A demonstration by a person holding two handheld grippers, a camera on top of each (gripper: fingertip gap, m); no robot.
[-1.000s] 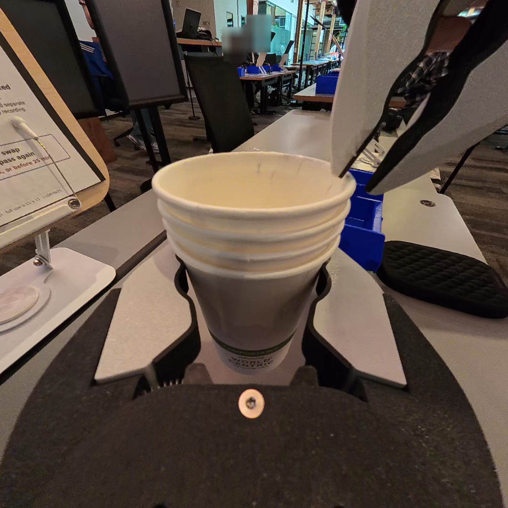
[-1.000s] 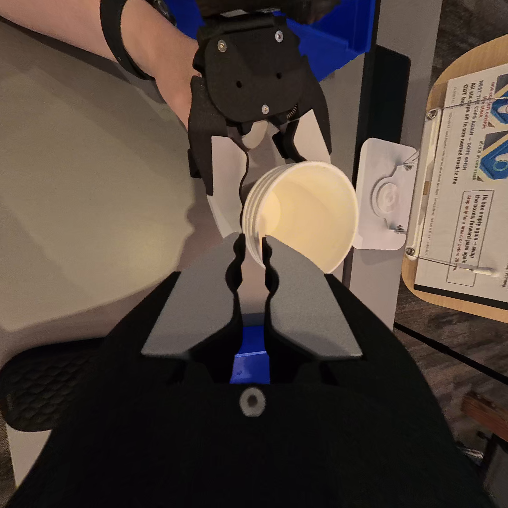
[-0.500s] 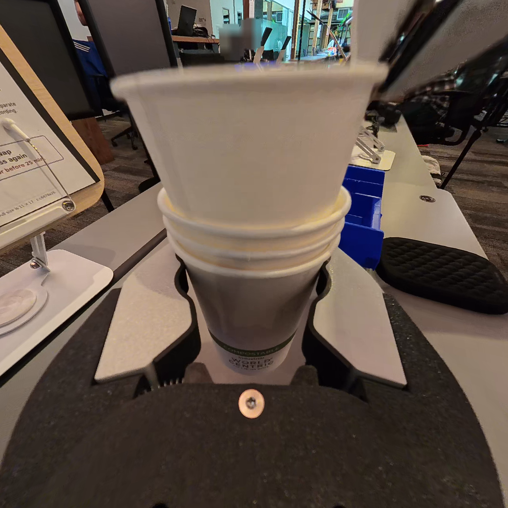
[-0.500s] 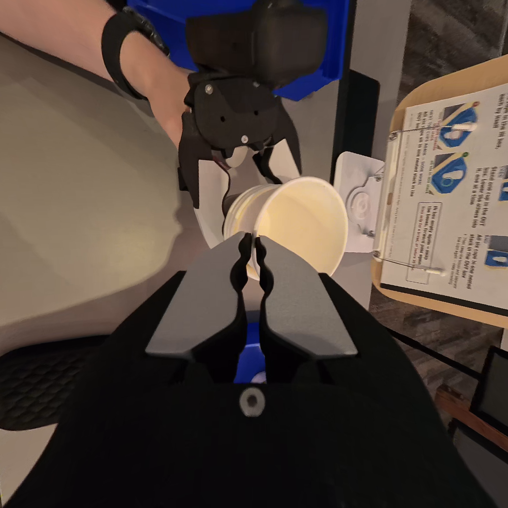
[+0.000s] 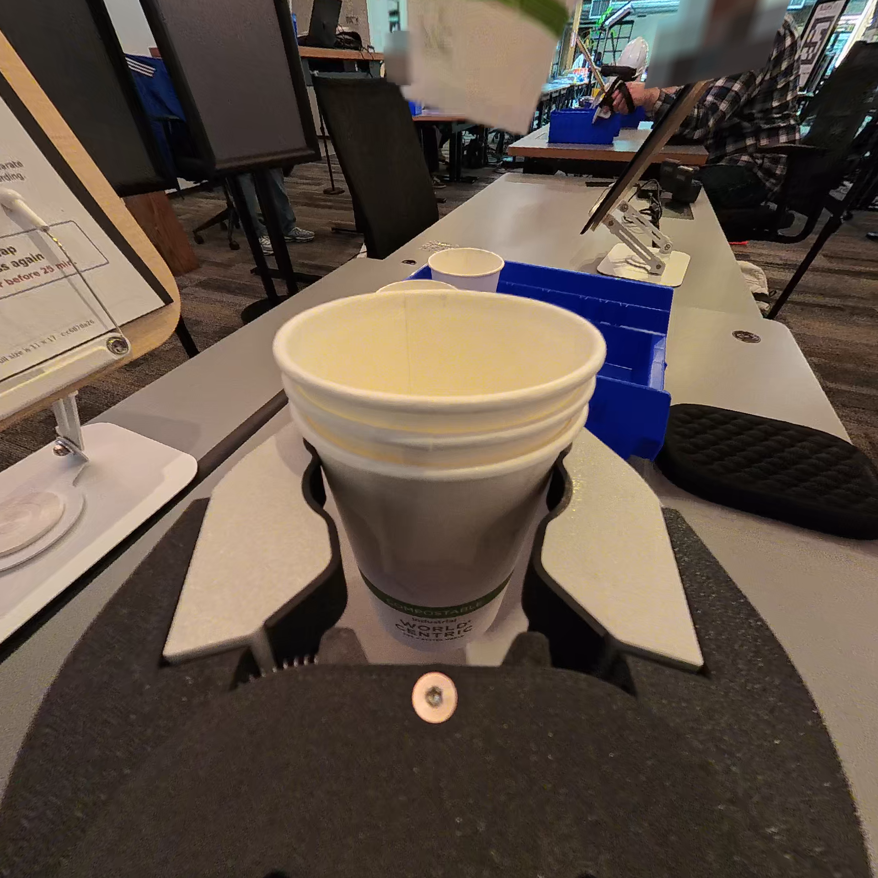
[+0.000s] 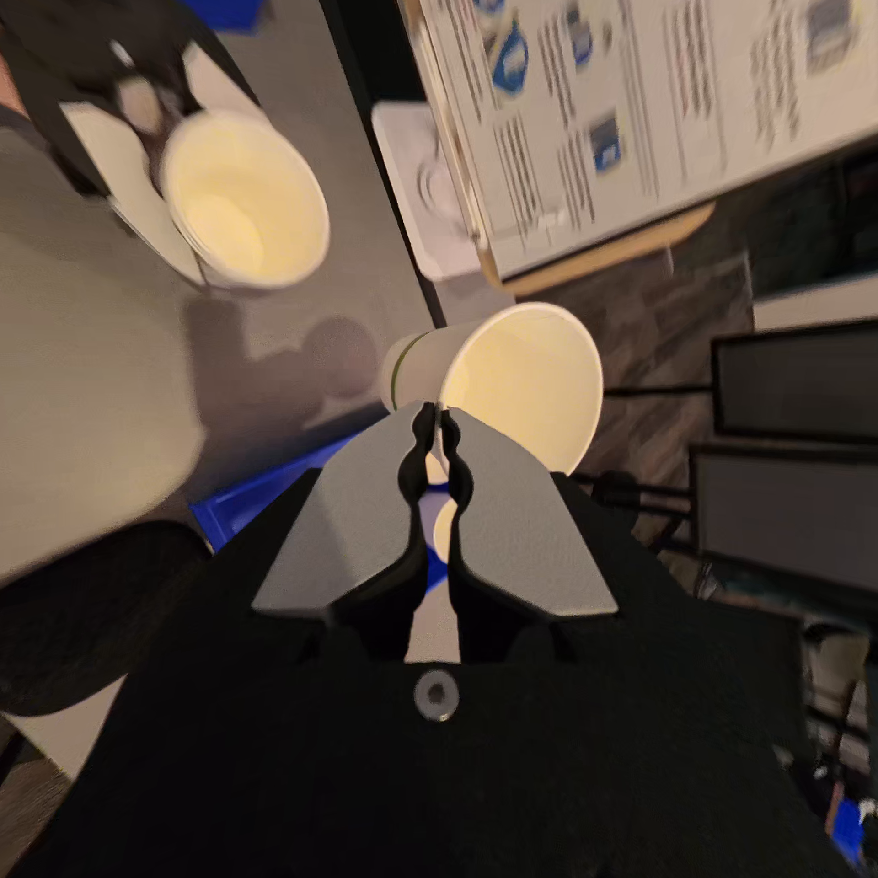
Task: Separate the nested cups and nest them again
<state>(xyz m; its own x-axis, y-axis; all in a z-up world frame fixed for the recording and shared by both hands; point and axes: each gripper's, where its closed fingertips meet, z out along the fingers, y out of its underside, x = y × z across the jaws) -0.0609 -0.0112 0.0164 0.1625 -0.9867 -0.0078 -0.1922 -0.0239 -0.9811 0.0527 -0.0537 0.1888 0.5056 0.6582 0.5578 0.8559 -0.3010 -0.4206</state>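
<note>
Holding stack: left gripper (image 5: 434,480) clamps the nested cups (image 5: 434,427) upright between its fingers.
Pinching cup: right gripper (image 6: 438,413) grips single cup (image 6: 518,385) by its rim, at its fingertips.

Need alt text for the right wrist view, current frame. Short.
The right gripper pinches the rim of a single paper cup, held tilted in the air with its open mouth toward the camera. Upper left, blurred, the left gripper holds the remaining nested stack over the grey table; an instruction board stands upper right.
</note>
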